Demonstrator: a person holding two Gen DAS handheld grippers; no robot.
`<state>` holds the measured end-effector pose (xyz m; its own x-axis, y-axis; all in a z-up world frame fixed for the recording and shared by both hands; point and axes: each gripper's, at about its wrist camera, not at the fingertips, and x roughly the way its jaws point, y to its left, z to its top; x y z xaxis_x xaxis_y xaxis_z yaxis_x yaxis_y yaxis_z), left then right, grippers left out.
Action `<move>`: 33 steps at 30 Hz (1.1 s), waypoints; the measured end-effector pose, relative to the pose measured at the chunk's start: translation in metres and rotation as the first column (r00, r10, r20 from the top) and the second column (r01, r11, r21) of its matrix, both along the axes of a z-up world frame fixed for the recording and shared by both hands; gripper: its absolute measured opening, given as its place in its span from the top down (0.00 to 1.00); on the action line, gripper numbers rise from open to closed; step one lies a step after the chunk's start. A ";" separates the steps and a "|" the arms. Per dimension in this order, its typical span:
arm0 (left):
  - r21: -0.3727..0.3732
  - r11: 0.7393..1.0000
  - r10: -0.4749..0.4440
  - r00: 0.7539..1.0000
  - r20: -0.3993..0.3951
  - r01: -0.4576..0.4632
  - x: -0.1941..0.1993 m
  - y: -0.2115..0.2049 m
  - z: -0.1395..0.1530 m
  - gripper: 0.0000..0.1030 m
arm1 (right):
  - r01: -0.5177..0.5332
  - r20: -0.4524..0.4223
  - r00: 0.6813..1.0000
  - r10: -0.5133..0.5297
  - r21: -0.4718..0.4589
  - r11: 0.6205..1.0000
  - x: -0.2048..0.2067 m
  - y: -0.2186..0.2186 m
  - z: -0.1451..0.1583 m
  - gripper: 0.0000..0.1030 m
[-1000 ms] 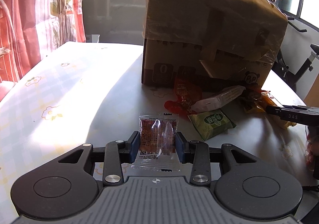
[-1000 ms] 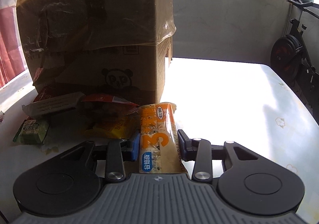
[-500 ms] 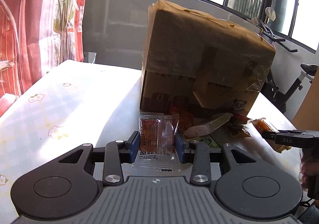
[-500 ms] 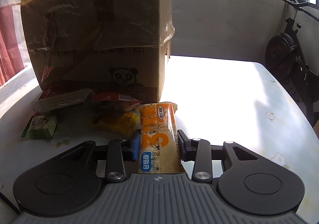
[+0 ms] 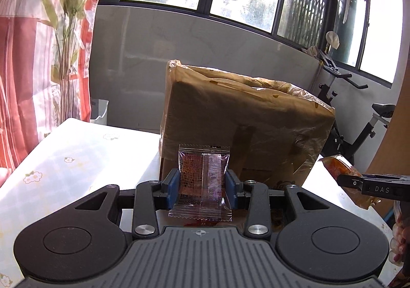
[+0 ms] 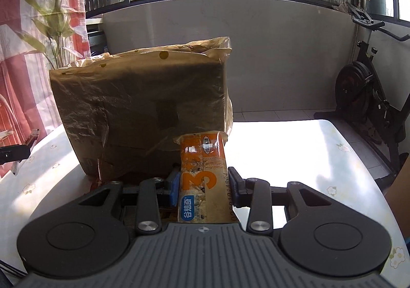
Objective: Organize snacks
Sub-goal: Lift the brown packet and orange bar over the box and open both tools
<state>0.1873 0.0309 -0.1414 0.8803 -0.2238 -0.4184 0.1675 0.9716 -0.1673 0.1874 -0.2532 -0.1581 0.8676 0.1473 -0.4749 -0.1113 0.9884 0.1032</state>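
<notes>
Crinkly clear sachet (image 5: 203, 180) pinched in our left gripper (image 5: 202, 185), glossy orange bar (image 6: 203, 180) clamped in our right gripper (image 6: 205, 185), both facing the plastic-wrapped box (image 5: 243, 119).

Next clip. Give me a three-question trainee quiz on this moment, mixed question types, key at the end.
1. True or false: the left hand-held gripper is shut on a clear red packet.
2. What does the right hand-held gripper hold? A) a green packet B) an orange bar C) nothing
3. Fill in: right behind both held snacks stands a plastic-covered cardboard ____ on the table.

Key: 1 true; 2 B; 3 box
</notes>
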 end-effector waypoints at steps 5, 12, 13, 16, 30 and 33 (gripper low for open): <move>-0.008 1.000 -0.013 0.999 0.042 0.014 0.004 -0.005 0.019 0.61 | 0.004 0.031 1.000 -0.004 0.012 1.000 -0.003 0.004 0.015 0.62; 0.004 0.998 -0.059 0.985 0.161 0.059 0.010 -0.023 0.053 0.61 | -0.022 0.160 0.987 0.018 0.025 0.999 -0.010 0.009 0.053 0.62; 0.008 0.998 -0.070 0.982 0.176 0.069 0.013 -0.027 0.058 0.61 | -0.027 0.181 0.983 0.021 0.027 0.999 -0.009 0.010 0.060 0.62; 0.006 0.997 -0.075 0.976 0.205 0.075 0.023 -0.035 0.069 0.61 | -0.041 0.240 0.970 0.028 0.049 0.998 0.003 0.015 0.077 0.62; 0.034 0.998 -0.056 0.992 0.116 0.053 0.133 -0.057 0.077 0.61 | -0.076 0.189 0.980 0.057 0.095 0.993 0.138 0.038 0.083 0.62; 0.050 0.997 -0.066 0.990 0.121 0.061 0.143 -0.057 0.068 0.56 | -0.051 0.142 0.989 0.039 0.088 0.995 0.163 0.044 0.072 0.62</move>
<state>0.3306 -0.0261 -0.0732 0.9100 -0.2640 -0.3196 0.2456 0.9645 -0.0973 0.3507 -0.2093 -0.0861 0.9161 0.2249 -0.3320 -0.1751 0.9692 0.1732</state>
